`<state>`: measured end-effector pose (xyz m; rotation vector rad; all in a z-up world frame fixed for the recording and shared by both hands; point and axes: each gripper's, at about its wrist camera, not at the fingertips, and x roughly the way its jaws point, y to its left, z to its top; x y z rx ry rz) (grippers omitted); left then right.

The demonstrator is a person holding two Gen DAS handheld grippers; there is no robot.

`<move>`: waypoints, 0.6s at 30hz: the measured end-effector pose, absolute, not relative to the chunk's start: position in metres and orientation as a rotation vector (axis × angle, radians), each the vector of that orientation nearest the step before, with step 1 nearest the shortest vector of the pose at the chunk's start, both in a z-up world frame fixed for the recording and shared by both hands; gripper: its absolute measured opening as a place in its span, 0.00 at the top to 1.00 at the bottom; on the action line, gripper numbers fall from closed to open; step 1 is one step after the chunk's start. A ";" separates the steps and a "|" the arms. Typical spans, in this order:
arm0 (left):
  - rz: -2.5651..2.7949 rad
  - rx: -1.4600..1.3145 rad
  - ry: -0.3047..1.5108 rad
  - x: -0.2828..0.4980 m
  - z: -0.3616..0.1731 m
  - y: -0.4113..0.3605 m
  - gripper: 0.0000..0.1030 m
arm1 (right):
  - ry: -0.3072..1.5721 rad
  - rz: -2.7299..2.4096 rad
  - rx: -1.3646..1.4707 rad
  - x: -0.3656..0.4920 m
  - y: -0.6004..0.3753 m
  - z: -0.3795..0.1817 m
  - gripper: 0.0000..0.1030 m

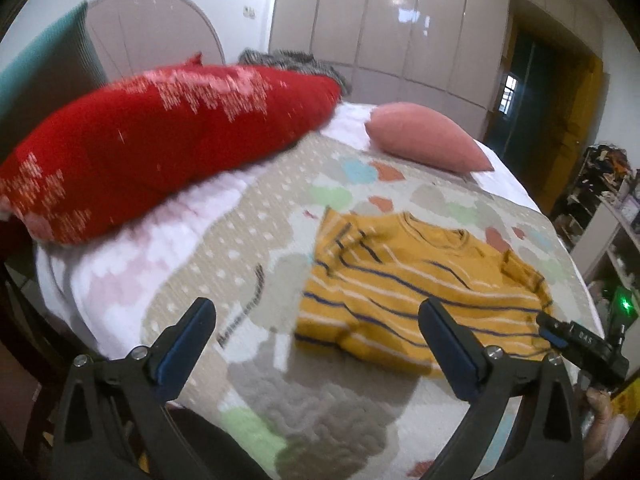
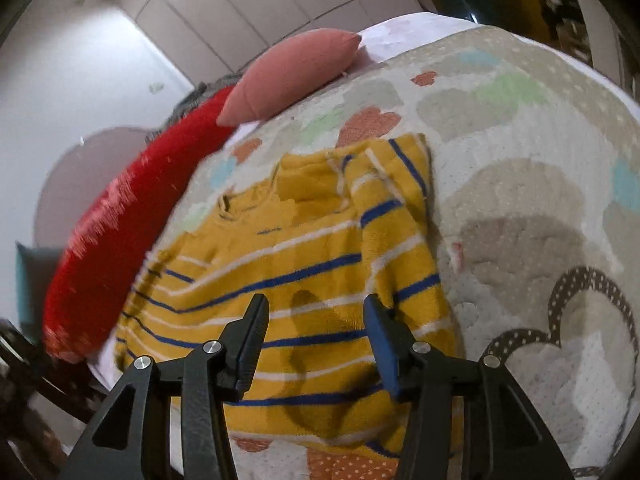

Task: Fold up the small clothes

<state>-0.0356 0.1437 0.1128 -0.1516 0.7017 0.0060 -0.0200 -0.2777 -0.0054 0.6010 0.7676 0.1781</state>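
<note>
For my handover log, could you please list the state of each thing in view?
Yellow knit sweater with blue and white stripes: flat on quilt, sleeve folded in.
Left gripper: open, empty.
Right gripper: open, empty, above sweater.
Red knit pillow: lying on bed.
Pink cushion: lying on bed.

The bed (image 1: 256, 248) carries a quilt with coloured patches. The yellow striped sweater (image 1: 404, 292) lies flat on it at the centre right of the frame. A red pillow (image 1: 160, 140) lies upper left, a pink pillow (image 1: 424, 136) at the top centre.
</note>
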 end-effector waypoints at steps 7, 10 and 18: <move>-0.033 -0.141 0.749 -0.033 0.098 0.119 0.02 | 0.691 0.149 0.577 -0.049 -0.275 0.015 0.42; -0.052 -0.125 0.770 -0.030 0.092 0.108 0.02 | 0.659 0.138 0.546 -0.061 -0.271 0.021 0.41; -0.086 -0.095 0.819 -0.023 0.078 0.088 0.02 | 0.647 0.151 0.502 -0.066 -0.262 0.025 0.40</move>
